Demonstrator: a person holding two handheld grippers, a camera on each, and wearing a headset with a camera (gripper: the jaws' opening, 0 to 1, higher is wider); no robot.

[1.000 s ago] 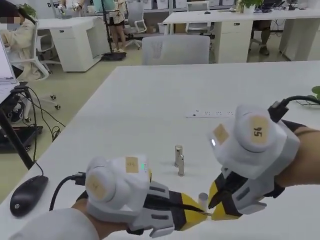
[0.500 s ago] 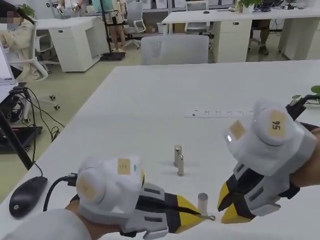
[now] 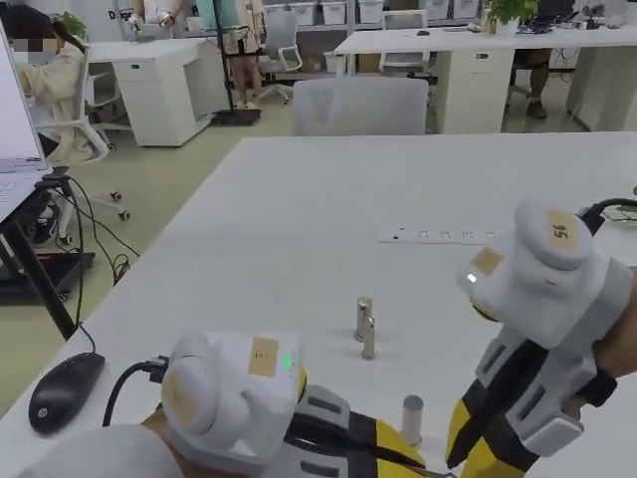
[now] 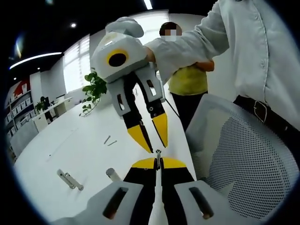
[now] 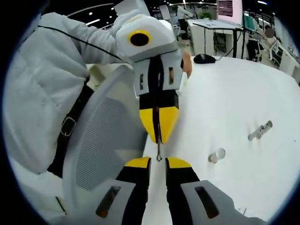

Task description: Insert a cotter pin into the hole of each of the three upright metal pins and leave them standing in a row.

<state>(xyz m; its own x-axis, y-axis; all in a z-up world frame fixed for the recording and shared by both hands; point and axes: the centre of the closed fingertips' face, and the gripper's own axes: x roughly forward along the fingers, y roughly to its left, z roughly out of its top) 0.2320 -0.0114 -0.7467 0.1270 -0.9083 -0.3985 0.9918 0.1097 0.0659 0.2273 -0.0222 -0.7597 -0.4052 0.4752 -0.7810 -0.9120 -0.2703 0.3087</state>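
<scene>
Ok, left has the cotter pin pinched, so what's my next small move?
Probably swing the left gripper so the cotter pin lines up with the nearest metal pin. It stands upright just beside the tip, and the right gripper hangs open, free to steady it.

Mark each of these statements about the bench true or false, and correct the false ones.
1. The left gripper is shut on a cotter pin. True.
2. The right gripper is clamped on a metal pin. False: its jaws stand apart and hold nothing.
3. The nearest metal pin stands upright on the table, apart from the other two pins. True.
4. The power strip lies between the grippers and the nearest pin. False: it lies farther up the table, beyond all three pins.
5. The mouse sits at the table's right edge. False: in the head view it sits near the left edge.
</scene>
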